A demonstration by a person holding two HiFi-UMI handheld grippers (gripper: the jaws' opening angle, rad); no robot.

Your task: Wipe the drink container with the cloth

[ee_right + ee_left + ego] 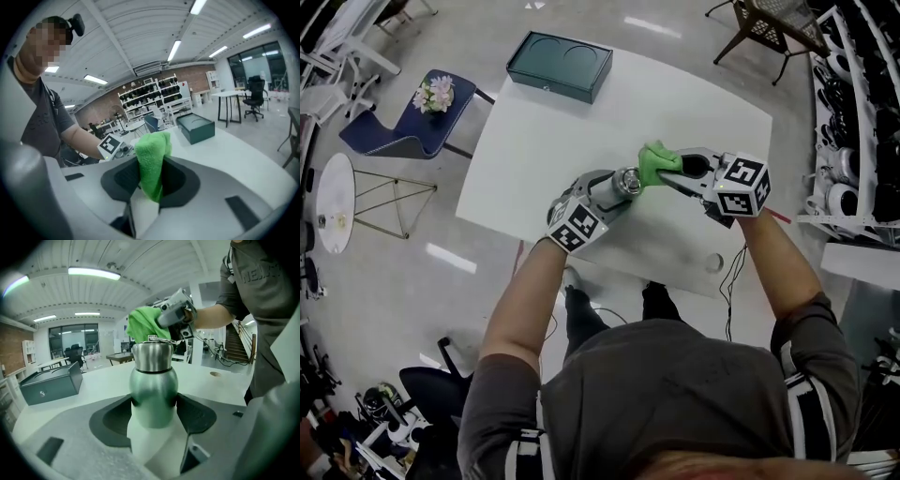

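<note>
Head view: drink container [623, 182] is located over the near part of the white table [675, 112]. It is clamped round its lower body by the left gripper [602, 190], whose jaws are set wide on it. The cap end is pointed right, so it is presented to the other tool. Green cloth [657, 161] is pinched in the narrowly set right gripper [677, 174]. A fold is left free ahead of the jaws as a wiping face and is laid at the cap. Wiping is judged under way.
</note>
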